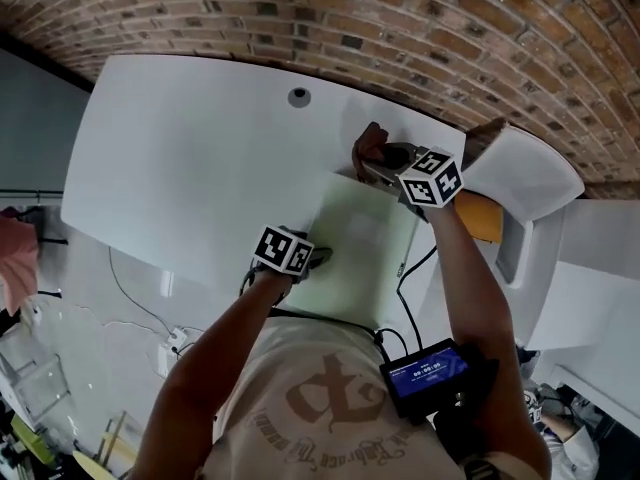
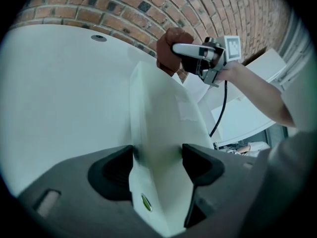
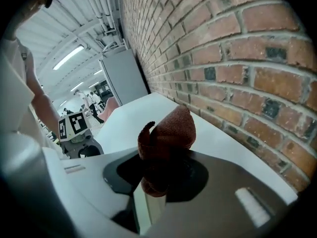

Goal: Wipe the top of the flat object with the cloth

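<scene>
A pale green flat board [image 1: 355, 253] lies on the white table [image 1: 190, 158]. My left gripper [image 1: 316, 258] is at the board's near left edge. In the left gripper view the board [image 2: 161, 128] runs between the widely spread jaws of the left gripper [image 2: 157, 158], blurred there, and I see no squeeze on it. My right gripper [image 1: 376, 164] is shut on a brown cloth [image 1: 367, 146] at the board's far corner, close to the wall. The cloth [image 3: 166, 135] bulges up out of the right gripper [image 3: 158, 175]. From the left gripper view, the cloth [image 2: 170, 47] sits at the board's far end.
A brick wall [image 1: 420, 28] runs along the table's far side. A round cable hole [image 1: 299, 96] is in the tabletop. A white seat [image 1: 525, 173] and an orange item [image 1: 482, 218] stand right. A black cable [image 1: 408, 273] hangs by the board. A screen device [image 1: 428, 373] is at the person's waist.
</scene>
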